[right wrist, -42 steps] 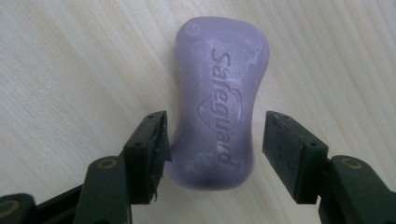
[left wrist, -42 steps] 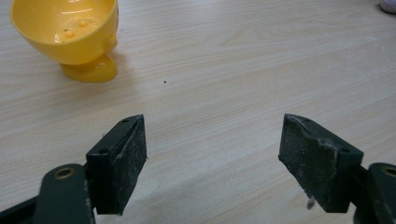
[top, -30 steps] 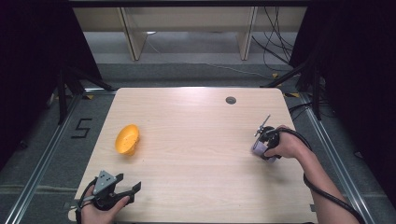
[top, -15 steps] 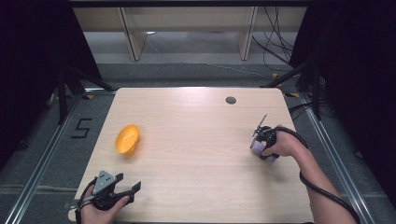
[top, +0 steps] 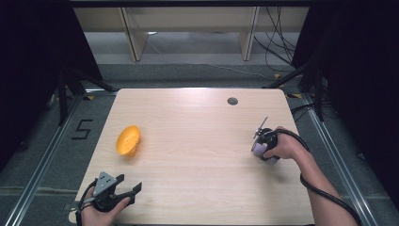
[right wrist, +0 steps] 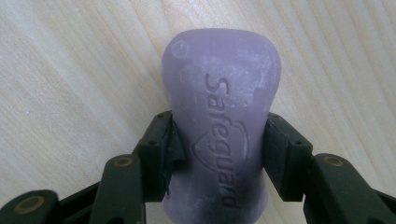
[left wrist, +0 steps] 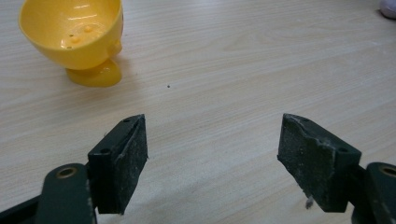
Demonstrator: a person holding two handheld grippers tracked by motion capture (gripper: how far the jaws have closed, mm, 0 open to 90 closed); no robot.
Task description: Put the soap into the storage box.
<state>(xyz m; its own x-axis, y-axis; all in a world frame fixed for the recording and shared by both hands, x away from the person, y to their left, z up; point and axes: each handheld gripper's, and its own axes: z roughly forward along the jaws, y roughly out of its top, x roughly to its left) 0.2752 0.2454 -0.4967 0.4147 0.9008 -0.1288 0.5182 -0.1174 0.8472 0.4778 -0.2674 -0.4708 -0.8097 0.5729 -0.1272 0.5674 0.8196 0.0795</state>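
Closing in on a purple soap [right wrist: 219, 135] with the right gripper [right wrist: 219, 154], jaws having just been narrowing and now pressing both pads against the bar's waisted middle, left pad [right wrist: 161, 156] and right pad [right wrist: 280, 156] each touching a flank. Lying flat on the table [right wrist: 70, 70], embossed face up, far end reaching past the jaw tips. Showing in the high view as a pale purple lump [top: 259, 149] at the right side of the table [top: 197, 141], tucked under the right gripper [top: 261, 141] with the right hand [top: 282, 147] wrapped around the gripper body and a black cable trailing back along the forearm. Resting near the front left corner, the left gripper [top: 129, 190] in the left hand [top: 101, 209], jaws standing wide apart with nothing between them, bare wood showing between the two pads [left wrist: 119, 170] in the left gripper view. Sitting tilted on its side ahead of those jaws, well apart from them, a yellow cup [left wrist: 77, 37], open mouth showing; in the high view lying at the table's left [top: 128, 140], far from the soap.
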